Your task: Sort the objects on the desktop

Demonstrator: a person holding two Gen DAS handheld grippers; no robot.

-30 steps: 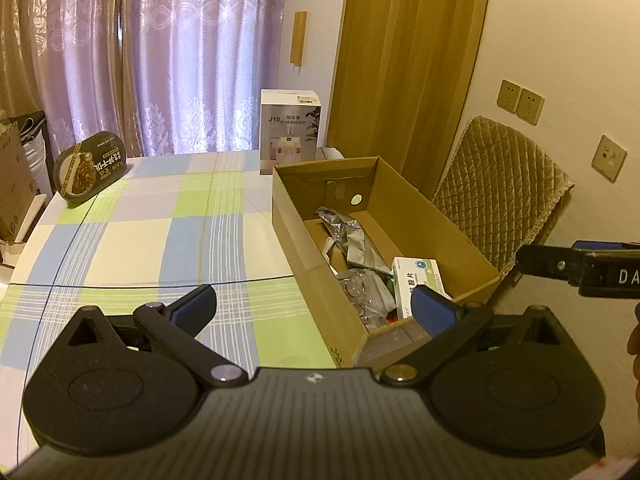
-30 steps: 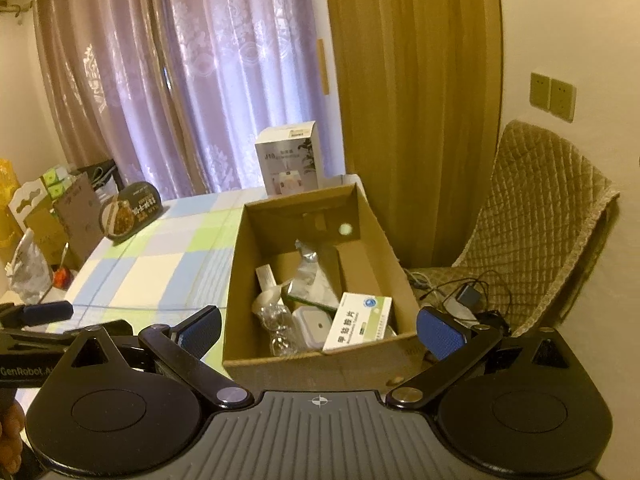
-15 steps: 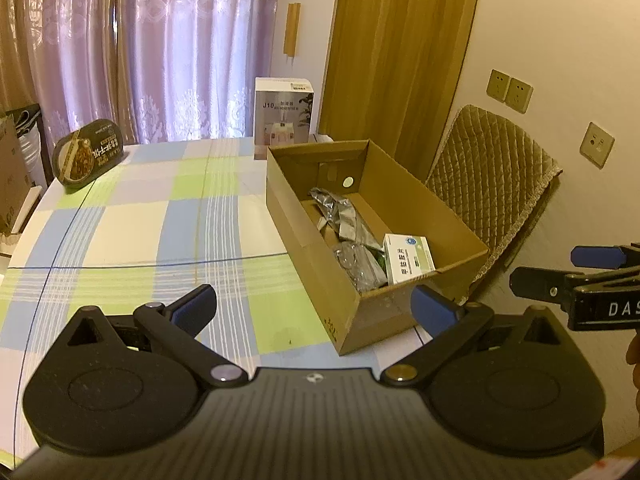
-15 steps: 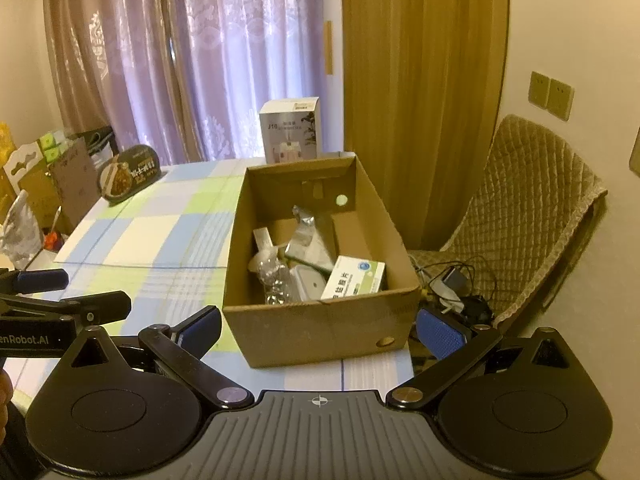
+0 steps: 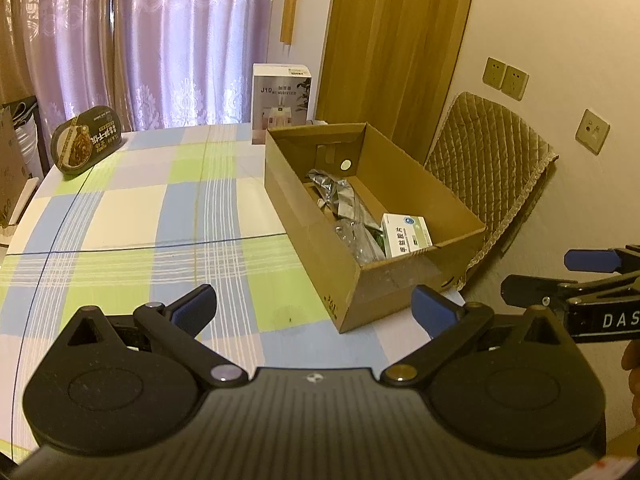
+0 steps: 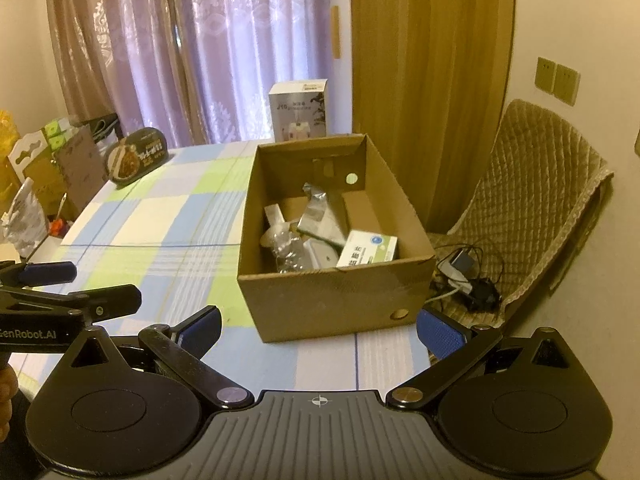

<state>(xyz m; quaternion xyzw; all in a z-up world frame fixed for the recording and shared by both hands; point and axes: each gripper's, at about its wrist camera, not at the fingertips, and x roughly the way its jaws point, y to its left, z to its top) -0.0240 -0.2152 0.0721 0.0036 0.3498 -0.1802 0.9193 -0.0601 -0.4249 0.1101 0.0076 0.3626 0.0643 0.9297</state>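
Observation:
An open cardboard box [image 5: 304,236] [image 6: 332,300] stands on the right part of the checked tablecloth [image 5: 120,220]. Inside lie a white and green medicine box [image 5: 406,236] [image 6: 370,250], a silver foil pouch [image 5: 336,192] [image 6: 318,212] and a clear plastic item [image 6: 288,248]. My left gripper [image 5: 314,308] [image 6: 80,288] hovers open over the table's near edge, left of the box's near corner, with nothing between its fingers. Open and empty as well, my right gripper [image 6: 320,330] [image 5: 580,276] hangs just in front of the box's near wall.
A white humidifier carton [image 5: 280,104] [image 6: 298,114] stands behind the box. A dark oval tin [image 5: 86,142] [image 6: 136,156] leans at the far left edge. A quilted chair [image 5: 488,160] [image 6: 540,200] with cables [image 6: 464,276] sits right of the table. Cartons [image 6: 48,160] crowd the left.
Both grippers have drawn back and up from the box, which now looks smaller and farther off. Both stayed open; the box's contents have not moved.

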